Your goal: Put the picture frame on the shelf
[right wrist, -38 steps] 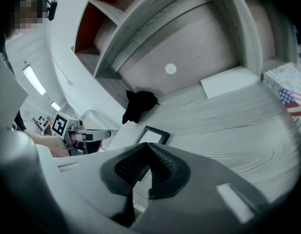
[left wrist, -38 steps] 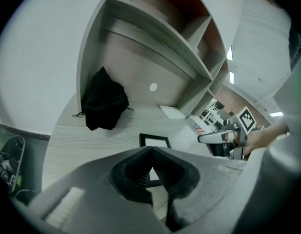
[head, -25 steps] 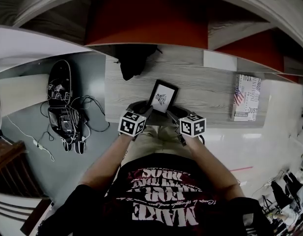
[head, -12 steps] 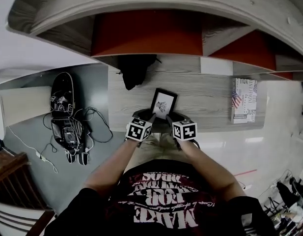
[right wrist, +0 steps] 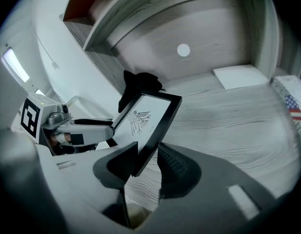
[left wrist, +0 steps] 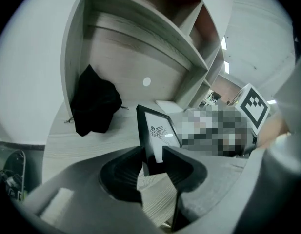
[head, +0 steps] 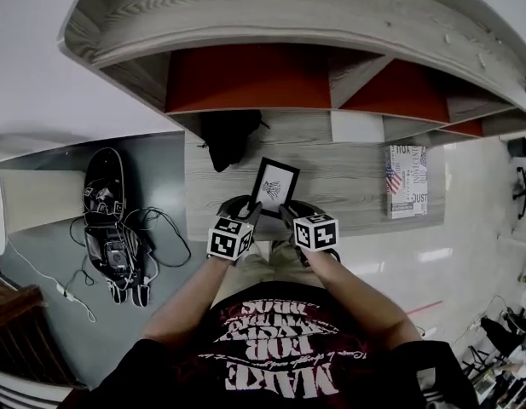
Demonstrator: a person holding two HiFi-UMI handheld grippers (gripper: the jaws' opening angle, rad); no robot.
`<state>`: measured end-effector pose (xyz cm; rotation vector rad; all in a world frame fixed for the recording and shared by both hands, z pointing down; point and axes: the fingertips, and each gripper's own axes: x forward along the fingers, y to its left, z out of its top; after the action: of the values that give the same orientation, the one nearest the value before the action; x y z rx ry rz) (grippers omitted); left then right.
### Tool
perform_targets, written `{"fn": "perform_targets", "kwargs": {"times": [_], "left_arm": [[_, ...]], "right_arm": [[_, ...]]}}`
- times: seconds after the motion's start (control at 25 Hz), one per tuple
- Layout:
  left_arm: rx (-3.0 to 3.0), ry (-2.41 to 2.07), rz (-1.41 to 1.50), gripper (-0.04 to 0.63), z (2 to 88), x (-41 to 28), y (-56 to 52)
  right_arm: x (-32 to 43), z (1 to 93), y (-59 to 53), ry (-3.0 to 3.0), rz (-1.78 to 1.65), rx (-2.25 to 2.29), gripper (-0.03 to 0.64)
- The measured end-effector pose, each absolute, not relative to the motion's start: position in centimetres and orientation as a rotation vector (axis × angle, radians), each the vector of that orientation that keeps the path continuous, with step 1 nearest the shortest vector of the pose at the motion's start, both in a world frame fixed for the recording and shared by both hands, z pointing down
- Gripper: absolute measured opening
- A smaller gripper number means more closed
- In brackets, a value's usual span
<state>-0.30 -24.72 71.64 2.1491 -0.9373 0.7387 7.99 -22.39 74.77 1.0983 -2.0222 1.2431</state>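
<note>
A black picture frame (head: 274, 186) with a white print of a bird-like figure stands tilted above the wooden desk (head: 356, 173), held by both grippers. My left gripper (head: 250, 214) is shut on its lower left corner, and in the left gripper view the frame (left wrist: 157, 130) sits edge-on between the jaws of that gripper (left wrist: 152, 155). My right gripper (head: 288, 216) is shut on its lower right edge; the right gripper view shows the frame (right wrist: 146, 116) slanting up out of the right gripper (right wrist: 148, 150). The shelf unit (head: 245, 79) with red back panels rises behind the desk.
A black cloth bundle (head: 226, 135) lies at the back of the desk, left of the frame. A white pad (head: 356, 127) and a flag-printed box (head: 406, 181) lie to the right. On the floor at left is a black device with cables (head: 109, 207).
Both grippers have drawn slightly closer together while still holding the frame. The head view has tipped up, so more of the shelf unit shows above the desk.
</note>
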Motion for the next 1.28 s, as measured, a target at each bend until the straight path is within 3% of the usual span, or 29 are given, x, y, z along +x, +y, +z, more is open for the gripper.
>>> {"fn": "perform_targets", "kwargs": {"times": [1.28], "left_arm": [[2.481, -1.289, 0.201, 0.138, 47.9, -3.9, -29.8]], "right_arm": [[5.1, 50.9, -29.3, -2.486, 0.618, 1.339, 0.15]]}}
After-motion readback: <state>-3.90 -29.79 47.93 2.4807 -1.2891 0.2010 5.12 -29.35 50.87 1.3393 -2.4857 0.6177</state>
